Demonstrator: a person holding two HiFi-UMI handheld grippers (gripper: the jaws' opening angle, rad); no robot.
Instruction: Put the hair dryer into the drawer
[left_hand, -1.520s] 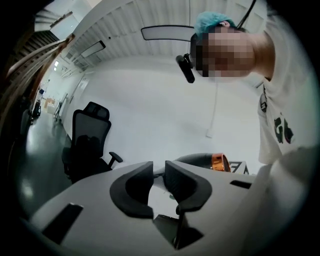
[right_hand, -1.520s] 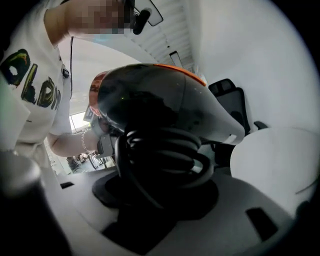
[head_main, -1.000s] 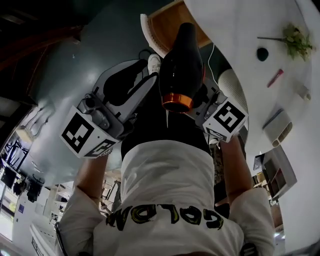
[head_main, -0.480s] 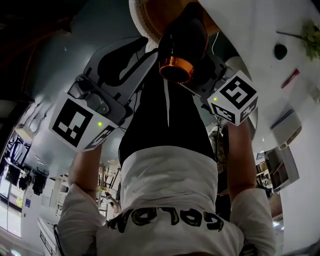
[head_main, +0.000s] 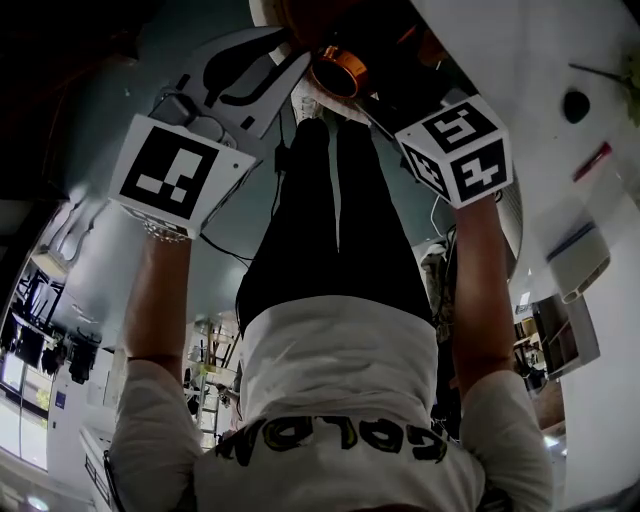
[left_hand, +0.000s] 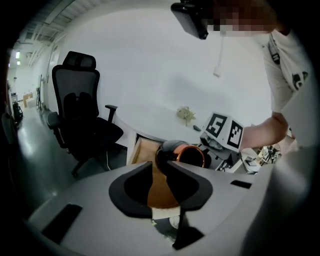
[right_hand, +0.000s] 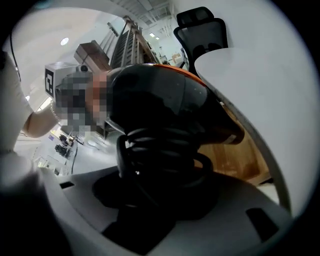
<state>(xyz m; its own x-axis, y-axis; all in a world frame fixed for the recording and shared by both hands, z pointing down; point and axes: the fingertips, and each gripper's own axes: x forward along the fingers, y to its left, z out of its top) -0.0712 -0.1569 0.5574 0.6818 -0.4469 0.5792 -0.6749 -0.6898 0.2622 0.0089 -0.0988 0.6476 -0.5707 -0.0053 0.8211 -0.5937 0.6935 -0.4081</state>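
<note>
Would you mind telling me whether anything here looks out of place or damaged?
Nothing stands out. The right gripper holds the hair dryer, its cord wound round the handle, by the open wooden drawer; nothing looks spilled or damaged.

Black hair dryer (right_hand: 160, 105) clamped in right gripper (right_hand: 160, 192), held just above open drawer (right_hand: 240, 160); office chair (right_hand: 200, 30) seen beyond drawer.

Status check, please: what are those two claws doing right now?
Right claw grips dryer by corded handle. Left claw empty, closing. Dryer over open drawer; nothing blocks.
</note>
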